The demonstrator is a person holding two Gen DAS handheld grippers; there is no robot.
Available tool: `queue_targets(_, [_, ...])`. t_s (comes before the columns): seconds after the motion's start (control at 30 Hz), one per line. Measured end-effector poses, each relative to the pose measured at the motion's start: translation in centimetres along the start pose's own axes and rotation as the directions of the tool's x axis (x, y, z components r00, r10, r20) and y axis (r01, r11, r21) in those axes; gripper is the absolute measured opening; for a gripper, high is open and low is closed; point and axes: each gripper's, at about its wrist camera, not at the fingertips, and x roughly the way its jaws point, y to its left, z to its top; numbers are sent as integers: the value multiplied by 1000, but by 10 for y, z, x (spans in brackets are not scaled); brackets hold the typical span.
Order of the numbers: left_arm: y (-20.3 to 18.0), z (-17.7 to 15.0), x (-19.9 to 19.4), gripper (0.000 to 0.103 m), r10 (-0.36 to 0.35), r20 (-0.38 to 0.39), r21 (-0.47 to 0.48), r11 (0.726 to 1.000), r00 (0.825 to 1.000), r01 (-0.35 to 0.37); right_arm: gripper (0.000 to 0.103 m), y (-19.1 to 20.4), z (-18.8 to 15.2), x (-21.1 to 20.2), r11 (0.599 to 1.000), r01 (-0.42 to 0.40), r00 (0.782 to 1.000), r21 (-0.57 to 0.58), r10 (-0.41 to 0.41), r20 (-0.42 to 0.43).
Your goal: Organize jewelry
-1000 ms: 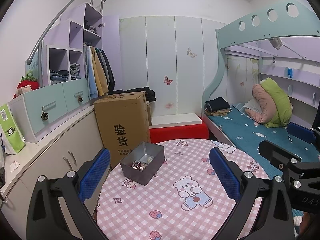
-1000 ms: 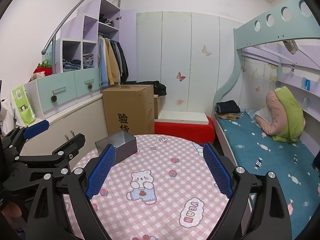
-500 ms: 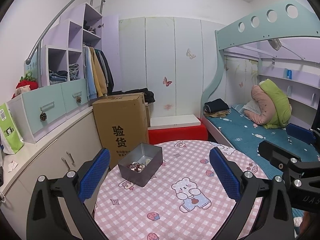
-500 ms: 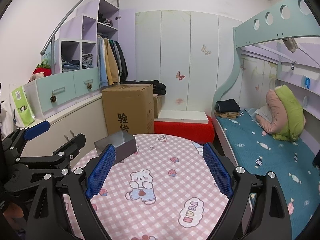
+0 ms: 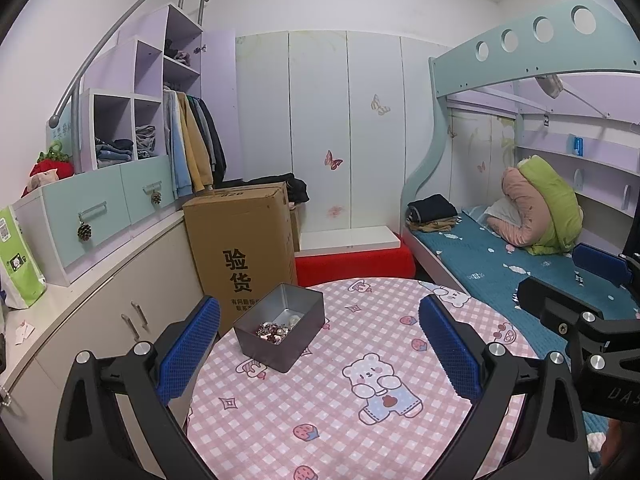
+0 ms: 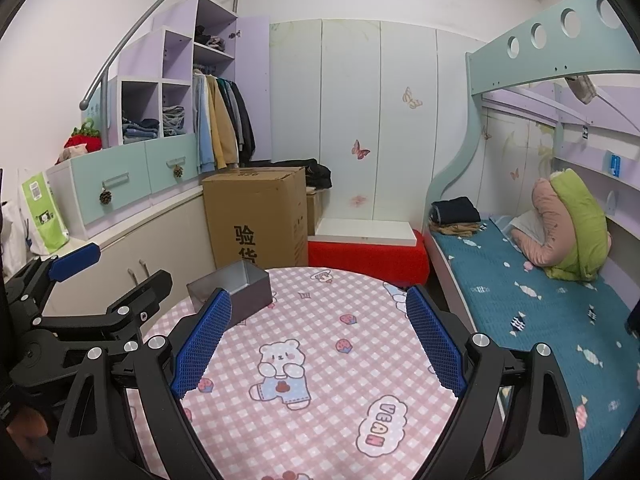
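Place: a child's bedroom in a home.
Bed: bunk bed [image 5: 520, 64] at 2 o'clock, teal sheet, rolled quilt [image 5: 540, 204].
Storage: stepped lilac shelves [image 5: 132, 92] at 10 o'clock, hanging jackets [image 5: 194, 140] beside them.
Walls: wardrobe panels [image 5: 344, 120] at 12 o'clock with butterfly stickers.
Foreground: round table [image 5: 320, 400] under pink checked bear-print cloth, cardboard box [image 5: 240, 248] behind.

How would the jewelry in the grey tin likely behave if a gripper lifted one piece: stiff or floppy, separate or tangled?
The jewelry lies heaped in one corner of the tin, so pieces would probably snag and come up together. Beaded strands seem visible, so it would likely hang floppy. Small, glossy beads may slip from the open left gripper.
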Motion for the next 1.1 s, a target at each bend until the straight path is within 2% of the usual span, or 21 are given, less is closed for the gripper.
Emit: queue_targets(1.1, [0,-1,1,97,14,-2,8,1000,1000,-14,86,-4,-1,4,1000,-4,1000,9,4,-6])
